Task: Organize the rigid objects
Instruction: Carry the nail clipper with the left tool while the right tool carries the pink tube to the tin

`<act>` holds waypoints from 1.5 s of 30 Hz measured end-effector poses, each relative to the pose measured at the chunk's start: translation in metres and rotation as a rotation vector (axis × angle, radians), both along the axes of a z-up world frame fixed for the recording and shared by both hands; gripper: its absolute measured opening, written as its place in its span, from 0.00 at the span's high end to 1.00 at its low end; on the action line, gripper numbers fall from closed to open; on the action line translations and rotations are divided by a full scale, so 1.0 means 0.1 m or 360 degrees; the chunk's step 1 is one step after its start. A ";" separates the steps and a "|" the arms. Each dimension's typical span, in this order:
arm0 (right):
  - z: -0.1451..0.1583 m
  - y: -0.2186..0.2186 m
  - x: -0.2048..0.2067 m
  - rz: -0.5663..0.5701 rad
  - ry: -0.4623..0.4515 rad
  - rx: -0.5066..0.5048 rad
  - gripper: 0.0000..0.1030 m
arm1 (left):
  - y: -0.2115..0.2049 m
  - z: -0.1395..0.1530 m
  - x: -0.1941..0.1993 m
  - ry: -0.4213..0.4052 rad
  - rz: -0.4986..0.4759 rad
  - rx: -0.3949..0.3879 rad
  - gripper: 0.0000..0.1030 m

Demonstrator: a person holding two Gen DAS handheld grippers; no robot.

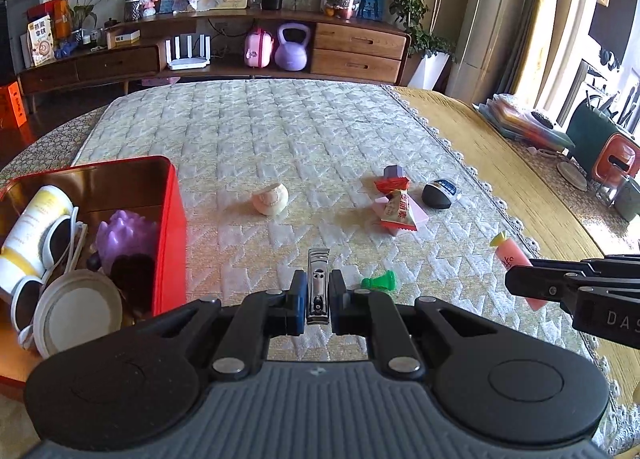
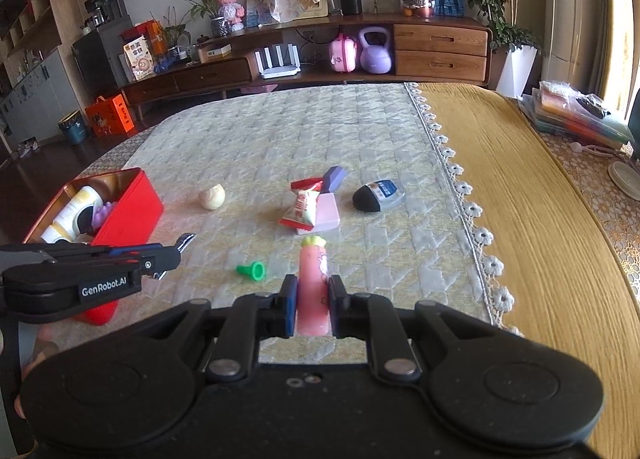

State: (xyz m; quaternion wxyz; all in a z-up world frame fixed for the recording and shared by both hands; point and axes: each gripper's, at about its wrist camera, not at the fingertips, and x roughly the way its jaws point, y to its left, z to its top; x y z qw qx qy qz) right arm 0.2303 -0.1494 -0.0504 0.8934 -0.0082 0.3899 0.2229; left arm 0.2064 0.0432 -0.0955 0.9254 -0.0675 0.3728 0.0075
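The left gripper [image 1: 317, 301] is clamped on a metal nail clipper [image 1: 318, 279], lifted off the quilted surface [image 1: 280, 131]. The red tin [image 1: 172, 219] sits just to its left. The right gripper [image 2: 313, 305] pinches a pink tube [image 2: 313, 283]. Ahead of both lie a green cap [image 2: 252, 271], a shell [image 2: 212, 196] and snack packets [image 2: 302, 211].
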 end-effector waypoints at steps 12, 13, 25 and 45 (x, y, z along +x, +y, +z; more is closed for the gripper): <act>0.32 0.38 -0.23 0.0141 -0.0065 0.0043 0.86 | 0.30 0.27 -0.31 -0.0063 0.0036 -0.0053 0.89; 0.34 0.42 -0.24 0.0151 -0.0068 0.0044 0.86 | 0.33 0.28 -0.33 -0.0070 0.0043 -0.0057 0.89; 0.46 0.98 -0.36 0.0318 -0.0083 0.0058 0.86 | 0.82 0.43 -0.52 -0.0143 0.0167 -0.0052 0.89; 0.38 1.88 -0.42 0.0578 -0.0058 0.0003 0.86 | 1.68 0.32 -0.16 -0.0103 0.0267 -0.0017 0.89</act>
